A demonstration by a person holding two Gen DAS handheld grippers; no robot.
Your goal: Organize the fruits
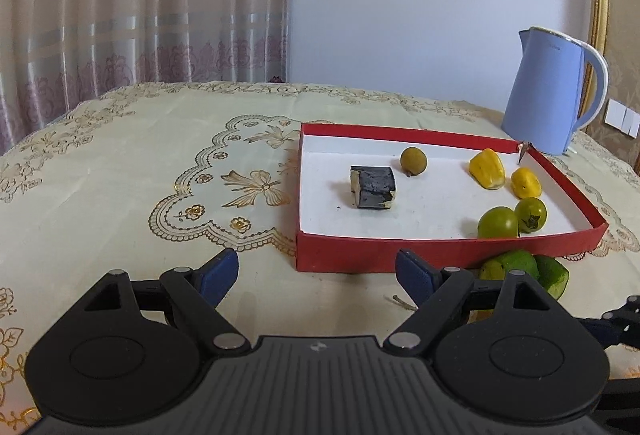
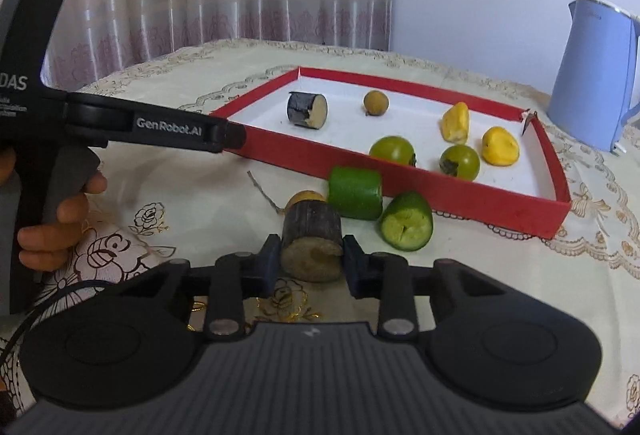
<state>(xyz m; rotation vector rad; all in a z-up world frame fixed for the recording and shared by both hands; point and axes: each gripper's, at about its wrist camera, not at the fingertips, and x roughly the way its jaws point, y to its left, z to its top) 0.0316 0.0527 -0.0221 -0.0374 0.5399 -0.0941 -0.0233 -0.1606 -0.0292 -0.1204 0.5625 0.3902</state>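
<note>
My right gripper is shut on a dark-skinned stub of cane, pale cut end facing me, low over the tablecloth. Just behind it lie a small brown fruit and two green cut chunks, all outside the red tray. Inside the tray are another dark stub, a brown round fruit, two yellow pieces and two green round fruits. My left gripper stands open and empty before the tray's near wall.
A blue kettle stands behind the tray's far right corner. A dry twig lies on the cloth near the held stub. A person's hand grips the left tool at the left edge. Curtains hang behind the table.
</note>
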